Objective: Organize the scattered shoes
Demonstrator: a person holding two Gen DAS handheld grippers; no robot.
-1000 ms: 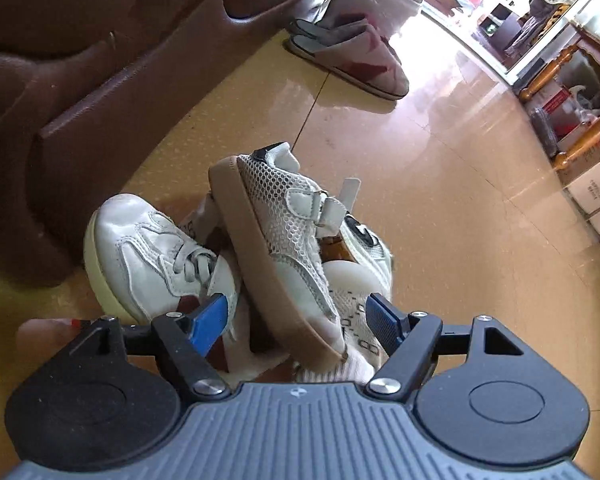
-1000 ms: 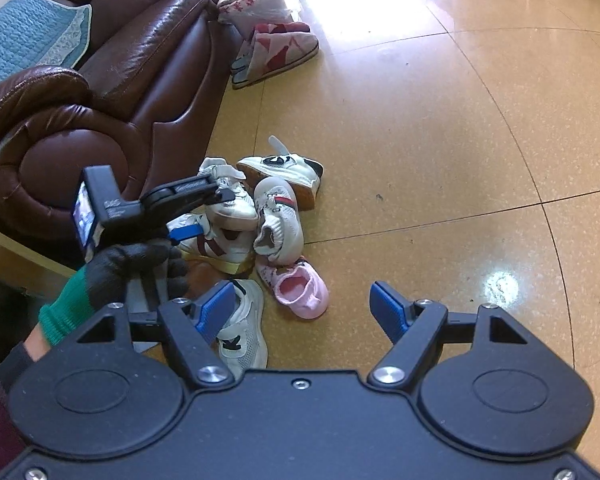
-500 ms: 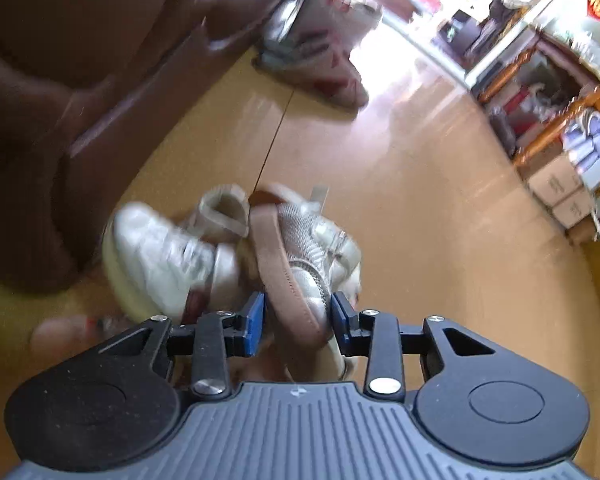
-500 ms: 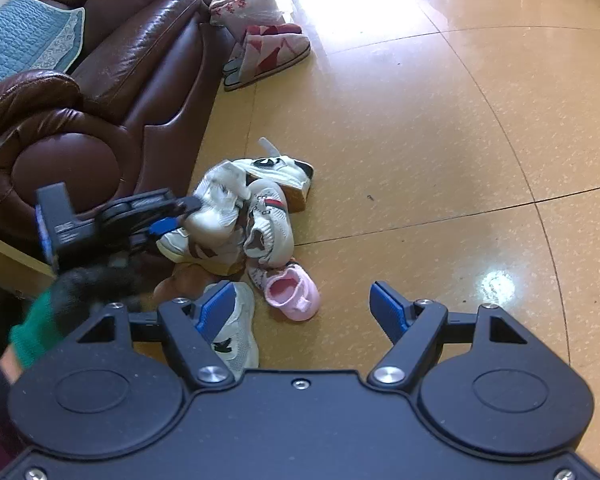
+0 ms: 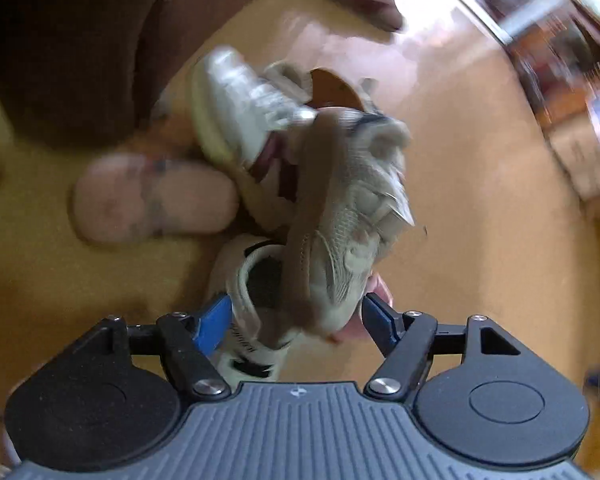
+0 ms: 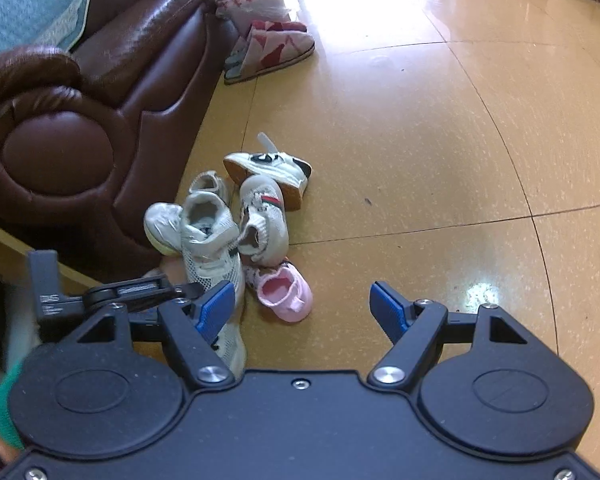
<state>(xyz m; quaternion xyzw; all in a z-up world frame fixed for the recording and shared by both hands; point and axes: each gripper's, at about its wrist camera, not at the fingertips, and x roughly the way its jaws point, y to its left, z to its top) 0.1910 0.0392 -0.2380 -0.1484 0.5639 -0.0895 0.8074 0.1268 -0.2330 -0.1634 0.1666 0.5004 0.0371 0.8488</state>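
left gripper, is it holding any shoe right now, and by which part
Nothing held: the left gripper has just been opening, and the mesh shoe sits between its blue fingers ungripped.

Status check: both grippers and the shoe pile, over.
Left gripper jaws just opened around the mesh sneaker. Right gripper open, empty. Pile still heaped; pink shoe nearest.

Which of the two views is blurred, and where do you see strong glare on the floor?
Left wrist view: heavy motion blur over the mesh sneaker and the other shoes; only the left gripper itself is sharp. Right wrist view: sharp, with fisheye bending of the tile lines; bright window glare on the floor at the top, and a small reflection spot lower right.
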